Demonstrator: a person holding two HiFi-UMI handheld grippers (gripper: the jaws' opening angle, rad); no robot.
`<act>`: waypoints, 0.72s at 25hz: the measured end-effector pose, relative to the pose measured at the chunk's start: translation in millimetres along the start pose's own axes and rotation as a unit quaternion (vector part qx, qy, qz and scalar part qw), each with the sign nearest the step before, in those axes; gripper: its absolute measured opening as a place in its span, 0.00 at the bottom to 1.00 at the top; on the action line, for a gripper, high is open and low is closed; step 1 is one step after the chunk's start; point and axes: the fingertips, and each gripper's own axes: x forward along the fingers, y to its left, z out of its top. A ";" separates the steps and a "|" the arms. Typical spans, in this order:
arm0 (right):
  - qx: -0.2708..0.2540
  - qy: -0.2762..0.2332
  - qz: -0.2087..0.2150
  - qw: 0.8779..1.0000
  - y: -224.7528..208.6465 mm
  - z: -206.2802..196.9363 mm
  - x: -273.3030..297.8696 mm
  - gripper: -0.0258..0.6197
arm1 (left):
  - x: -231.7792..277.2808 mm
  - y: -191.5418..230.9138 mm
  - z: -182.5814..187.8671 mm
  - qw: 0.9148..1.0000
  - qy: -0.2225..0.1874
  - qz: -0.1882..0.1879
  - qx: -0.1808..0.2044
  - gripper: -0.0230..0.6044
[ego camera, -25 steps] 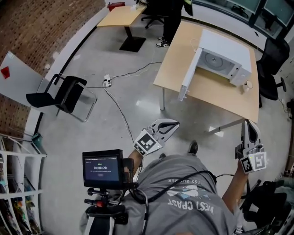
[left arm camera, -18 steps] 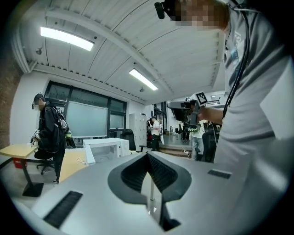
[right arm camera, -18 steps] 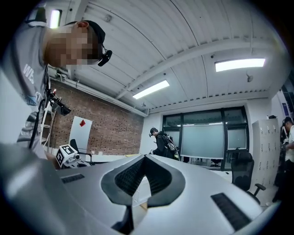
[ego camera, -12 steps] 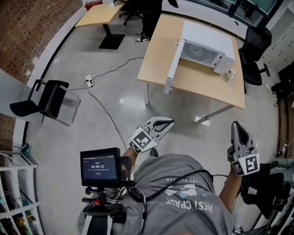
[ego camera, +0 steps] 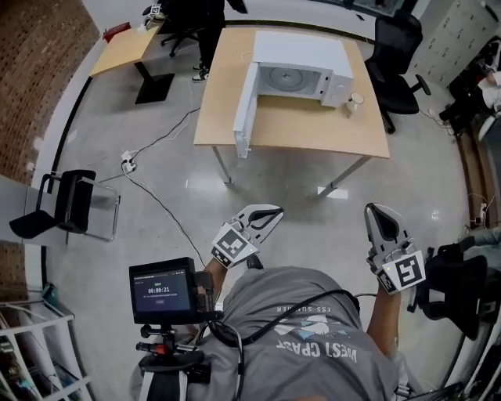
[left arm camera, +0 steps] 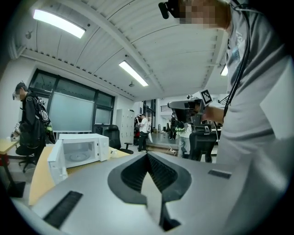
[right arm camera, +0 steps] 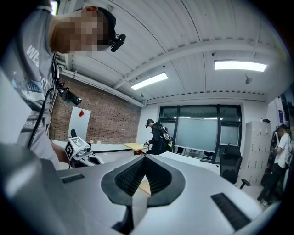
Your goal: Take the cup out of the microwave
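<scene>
Cup: small pale cup [ego camera: 355, 101] stands upright on the light wooden table [ego camera: 297, 135] in the upper right of the head view. It is outside the oven, just beside its right front corner.
Microwave: white box-shaped microwave oven [ego camera: 301, 66] sits on the same table at top centre of the head view. Its door [ego camera: 244, 110] is swung wide open to the left, and a round turntable shows in the cavity.
Left claw: grey left claw [ego camera: 270, 214] with a square-marker cube is at lower centre of the head view, over the polished grey floor [ego camera: 313, 227]. It is well apart from the table. Its jaws are pressed together with nothing between them.
Right claw: grey right claw [ego camera: 376, 213] with its own marker cube is at lower right of the head view, also well short of the table. Its jaws are closed tight and empty.
Screen: black monitor [ego camera: 160, 290] with a lit display is at lower left, in front of the person's chest.
Floor: white power strip [ego camera: 127, 164] with a trailing cable lies at centre left.
Chairs: black office chair [ego camera: 394, 55] stands just right of the table. A black metal-frame chair [ego camera: 66, 205] is at the left edge.
Bystander: person in dark clothes [ego camera: 202, 23] stands at the top of the frame.
</scene>
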 end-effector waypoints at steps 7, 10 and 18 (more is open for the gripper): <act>0.044 0.023 -0.056 0.997 -37.7 -42.2 -99.7 0.06 | 77.4 -73.1 -10.6 0.995 0.056 -0.072 0.029 0.11; 0.058 0.028 -0.078 0.995 -47.5 -58.4 -145.7 0.06 | 91.1 -107.8 -23.1 0.993 0.077 -0.084 0.022 0.11; 0.073 0.013 -0.100 0.992 -63.0 -86.2 -224.0 0.06 | 115.0 -172.8 -57.7 0.987 0.128 -0.091 0.020 0.11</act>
